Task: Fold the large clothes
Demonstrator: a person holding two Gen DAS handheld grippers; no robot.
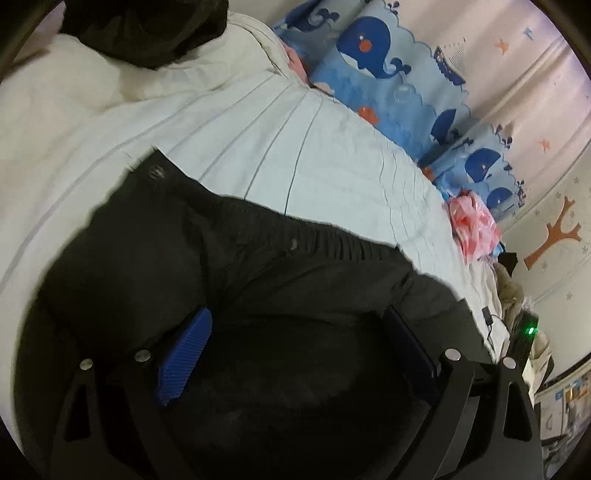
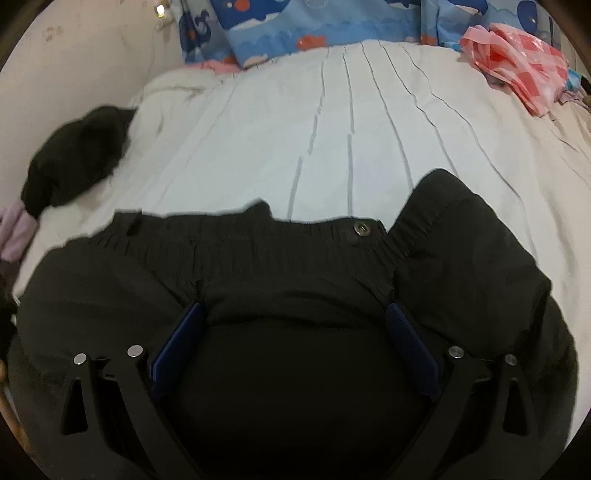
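Lying spread across the near part of the bed, the black trousers have their gathered elastic waistband turned toward the far side, with a metal snap button showing on it. One part of the garment rises as a rounded flap to the right of the button in the right wrist view. The pale bedsheet, marked with thin dark pleat lines, stretches beyond the waistband toward the whale-print fabric along the far edge.

Both tools hang just over the dark cloth. The left gripper has its jaws spread wide, the ribbed blue pads standing apart with trouser fabric beneath and between them but nothing pinched. The right gripper is likewise released, its blue pads far apart over the cloth below the waistband; whether the pad tips brush the fabric I cannot tell.

A second black garment sits bunched near the left side of the bed in the right wrist view, well apart from the trousers. A crumpled pink-and-red plastic bag rests near the far right corner, beside the whale fabric. A small green light glows on a dark device past the bed's edge in the left wrist view
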